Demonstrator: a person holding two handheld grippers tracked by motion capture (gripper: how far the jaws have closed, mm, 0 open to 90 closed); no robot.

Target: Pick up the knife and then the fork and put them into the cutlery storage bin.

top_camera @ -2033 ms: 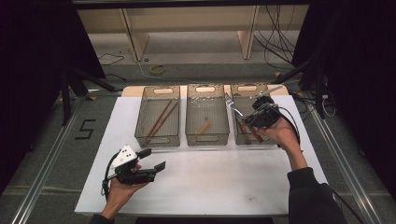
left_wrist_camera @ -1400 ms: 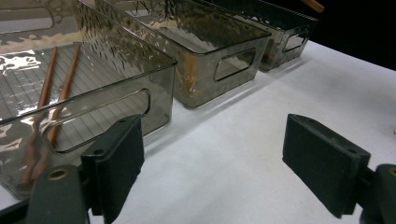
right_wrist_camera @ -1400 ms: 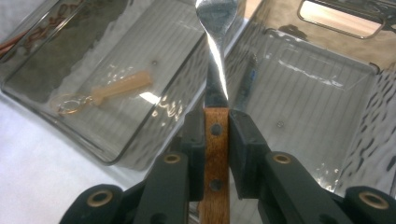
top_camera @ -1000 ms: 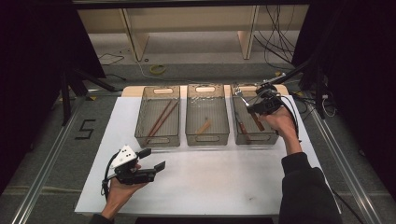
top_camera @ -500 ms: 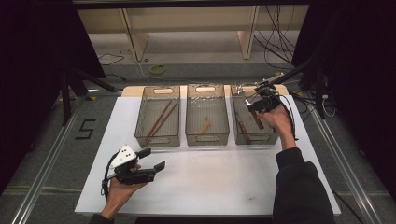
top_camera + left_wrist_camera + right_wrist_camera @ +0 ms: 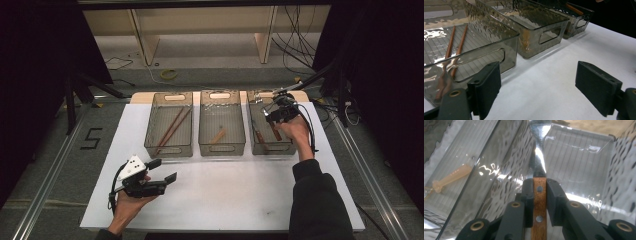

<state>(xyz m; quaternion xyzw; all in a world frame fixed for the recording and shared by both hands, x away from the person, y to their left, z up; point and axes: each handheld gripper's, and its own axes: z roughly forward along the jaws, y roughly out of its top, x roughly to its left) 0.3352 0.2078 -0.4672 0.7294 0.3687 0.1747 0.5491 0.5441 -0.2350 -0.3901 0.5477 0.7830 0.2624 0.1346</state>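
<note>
Two black jaws of your right gripper [image 6: 539, 192] clamp the wooden-handled metal utensil [image 6: 539, 195], its blade ahead over the right clear plastic bin [image 6: 584, 162]; the high view hides that grip. Your left gripper [image 6: 537, 87] gapes empty above the white tabletop [image 6: 549, 82]. Lettering on the beige plastic piece [image 6: 451, 178] is unreadable.

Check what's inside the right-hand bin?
The right bin holds a wooden-handled utensil on its floor. The right gripper and its clamped fork hide the far end.

Open white table [image 6: 240, 195] lies before the left tool [image 6: 162, 171]; three bins [image 6: 221, 122] wall the far side.
</note>
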